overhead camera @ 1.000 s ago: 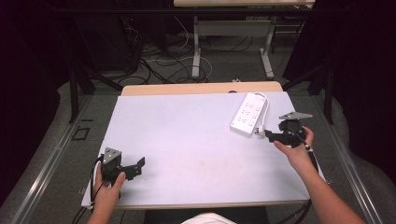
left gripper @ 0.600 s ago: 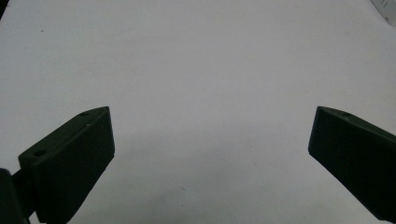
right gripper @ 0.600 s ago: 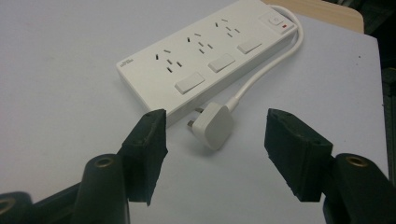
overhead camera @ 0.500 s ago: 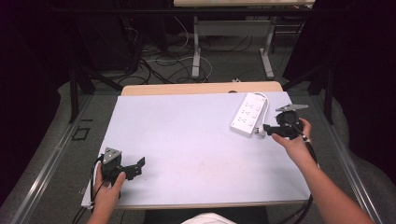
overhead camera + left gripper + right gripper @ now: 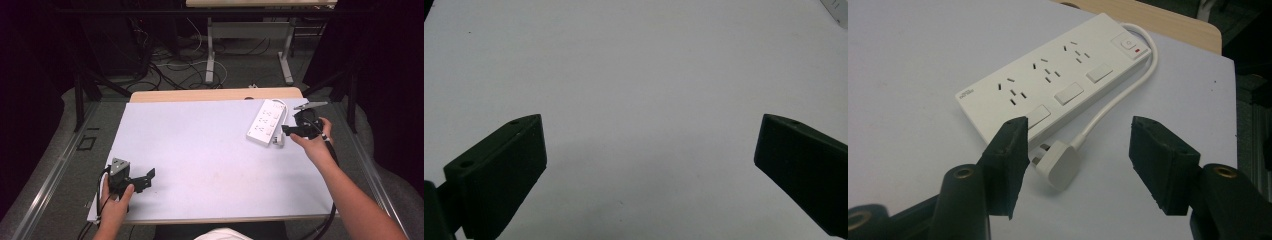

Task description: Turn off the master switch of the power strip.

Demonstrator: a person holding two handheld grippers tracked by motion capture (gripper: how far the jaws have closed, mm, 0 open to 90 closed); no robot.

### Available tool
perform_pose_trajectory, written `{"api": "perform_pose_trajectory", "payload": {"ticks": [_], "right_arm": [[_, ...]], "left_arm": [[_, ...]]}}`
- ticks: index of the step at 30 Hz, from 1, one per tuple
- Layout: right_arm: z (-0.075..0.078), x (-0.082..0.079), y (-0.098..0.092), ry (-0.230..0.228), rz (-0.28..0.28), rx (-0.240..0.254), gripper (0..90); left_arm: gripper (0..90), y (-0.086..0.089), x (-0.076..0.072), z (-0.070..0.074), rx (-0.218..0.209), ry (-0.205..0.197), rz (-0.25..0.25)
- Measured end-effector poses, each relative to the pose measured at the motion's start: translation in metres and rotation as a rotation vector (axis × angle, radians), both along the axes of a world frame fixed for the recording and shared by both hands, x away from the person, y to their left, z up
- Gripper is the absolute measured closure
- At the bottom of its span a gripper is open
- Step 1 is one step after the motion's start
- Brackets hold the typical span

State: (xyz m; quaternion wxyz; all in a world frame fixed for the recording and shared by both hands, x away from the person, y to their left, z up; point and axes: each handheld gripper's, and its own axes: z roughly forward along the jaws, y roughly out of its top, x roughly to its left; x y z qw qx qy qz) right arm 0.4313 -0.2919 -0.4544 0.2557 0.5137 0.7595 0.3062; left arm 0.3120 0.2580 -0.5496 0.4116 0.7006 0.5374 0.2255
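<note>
Plug: white plug (image 5: 1058, 162) lying flat on the tabletop (image 5: 200, 145), between the jaws of the right tongs (image 5: 1075, 150) and just ahead of them, untouched by either pad.
Cord: white cord (image 5: 1118, 95) loops from the plug back to the switch end of the power strip.
Power strip: white power strip (image 5: 1053, 75) just beyond the plug, in front of the right tongs.
Right tongs: open, jaws have just been closing, plug between them.
Left tongs: left tongs (image 5: 649, 155) wide open over bare tabletop, well apart from the strip.
</note>
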Motion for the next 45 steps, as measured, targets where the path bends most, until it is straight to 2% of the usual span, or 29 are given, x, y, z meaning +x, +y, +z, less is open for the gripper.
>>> {"api": "perform_pose_trajectory", "payload": {"ticks": [7,13,25,29,33,36,41,45], "right_arm": [[0.004,0.014,0.004,0.022,-0.002,-0.018,41.4],[0.005,0.025,0.009,0.024,0.026,-0.041,41.4],[0.008,0.049,0.014,0.037,-0.010,-0.094,41.4],[0.009,0.055,0.014,0.035,-0.040,-0.083,41.5],[0.006,0.061,0.011,0.058,-0.061,-0.071,41.5],[0.005,0.064,0.009,0.072,-0.088,-0.039,44.0],[0.003,0.068,0.005,0.081,-0.095,-0.036,49.0],[0.001,0.073,0.001,0.086,-0.108,-0.012,52.9]], "left_arm": [[0.4,0.001,0.001,0.000,-0.004,0.002,0.003],[0.4,0.001,0.001,0.000,-0.004,0.004,0.000],[0.4,0.002,0.000,0.001,-0.022,0.000,0.016],[0.4,0.000,0.001,0.000,-0.021,0.000,0.009],[0.4,-0.003,0.003,0.001,-0.022,-0.001,0.002],[0.4,-0.006,0.003,0.001,-0.017,-0.003,-0.008],[0.4,-0.006,0.002,0.000,-0.015,0.005,-0.011],[0.4,-0.004,0.001,0.000,-0.016,0.001,-0.004]]}}
